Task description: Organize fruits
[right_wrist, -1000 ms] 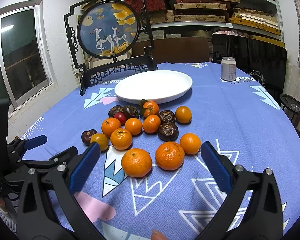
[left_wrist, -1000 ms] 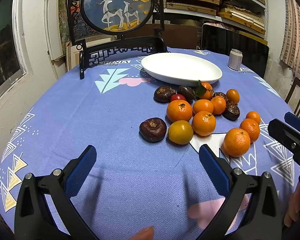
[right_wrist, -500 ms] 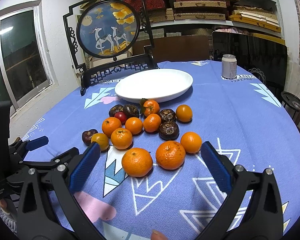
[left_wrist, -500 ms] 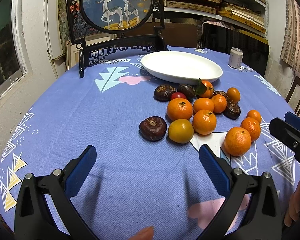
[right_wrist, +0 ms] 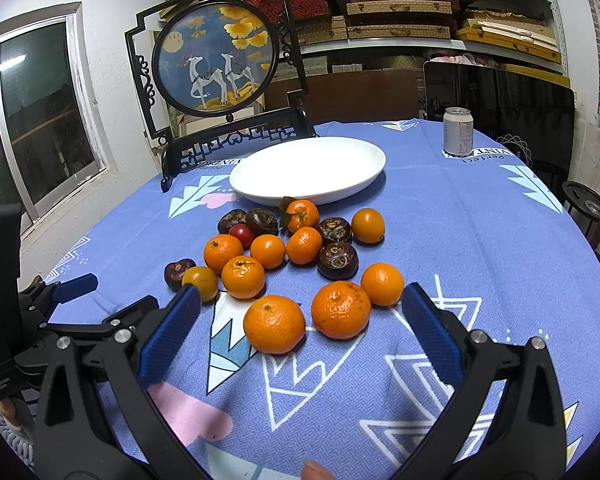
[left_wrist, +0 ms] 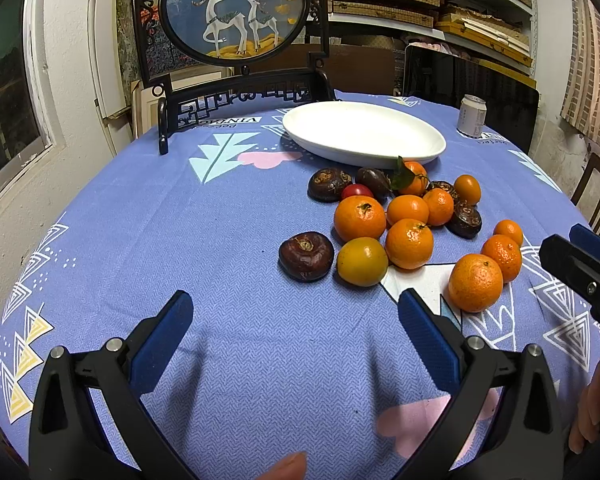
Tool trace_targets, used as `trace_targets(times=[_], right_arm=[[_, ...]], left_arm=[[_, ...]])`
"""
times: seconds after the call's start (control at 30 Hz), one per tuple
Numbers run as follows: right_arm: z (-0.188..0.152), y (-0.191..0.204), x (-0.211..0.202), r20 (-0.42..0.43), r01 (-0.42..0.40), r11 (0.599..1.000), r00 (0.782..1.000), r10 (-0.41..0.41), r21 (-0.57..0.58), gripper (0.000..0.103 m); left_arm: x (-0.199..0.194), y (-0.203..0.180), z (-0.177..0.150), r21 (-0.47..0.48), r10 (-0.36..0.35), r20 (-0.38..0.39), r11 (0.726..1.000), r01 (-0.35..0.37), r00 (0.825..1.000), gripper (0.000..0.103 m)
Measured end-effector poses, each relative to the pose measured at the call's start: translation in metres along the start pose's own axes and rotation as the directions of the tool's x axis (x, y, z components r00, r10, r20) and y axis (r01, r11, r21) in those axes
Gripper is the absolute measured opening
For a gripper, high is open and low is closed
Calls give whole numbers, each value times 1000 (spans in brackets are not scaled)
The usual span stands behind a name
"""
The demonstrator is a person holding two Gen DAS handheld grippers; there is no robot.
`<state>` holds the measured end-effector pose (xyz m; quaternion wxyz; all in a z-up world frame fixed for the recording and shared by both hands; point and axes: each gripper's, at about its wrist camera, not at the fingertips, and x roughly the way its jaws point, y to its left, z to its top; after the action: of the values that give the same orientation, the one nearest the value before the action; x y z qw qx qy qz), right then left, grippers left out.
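Both tools barely nudged forward; left tool [left_wrist: 294, 324] and right tool [right_wrist: 300, 318] released, empty. Step: approach. Next: clamp nearest mandarin [right_wrist: 274, 324] at 12 o'clock, carry to plate [right_wrist: 308, 172].

You have ten orange citrus fruits [right_wrist: 274, 324] on the cloth, two of them smoother and perhaps another kind. You also have five dark brown water chestnuts [right_wrist: 337, 260], one red cherry tomato [right_wrist: 242, 234], one white plate [right_wrist: 260, 196] and one can [right_wrist: 458, 132].
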<state>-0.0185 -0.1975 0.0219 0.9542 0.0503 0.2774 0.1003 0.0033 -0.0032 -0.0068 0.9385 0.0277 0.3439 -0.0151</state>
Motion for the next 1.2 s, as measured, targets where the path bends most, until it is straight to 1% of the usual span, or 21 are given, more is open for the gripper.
trace_targets(times=[1.0,1.1,1.13,1.2], right_arm=[[0,0,1,-2,-1,1000,1000,1,4,101],[0,0,1,2,8,1000,1000,-8,10,101],[0,0,1,2,5,1000,1000,-5,17,101],[0,-3,3,-7,-26,999,1000,26,24,101]], left_arm=[[1,0,-1,-1,-1,-4,1000,1,1000,102],[1,0,0,0,-1,-5,1000,1,1000,102],[1,0,-1,0,-2,-8,1000,2,1000,102],[3,-1,-2,0,-11,-17,1000,11,1000,102]])
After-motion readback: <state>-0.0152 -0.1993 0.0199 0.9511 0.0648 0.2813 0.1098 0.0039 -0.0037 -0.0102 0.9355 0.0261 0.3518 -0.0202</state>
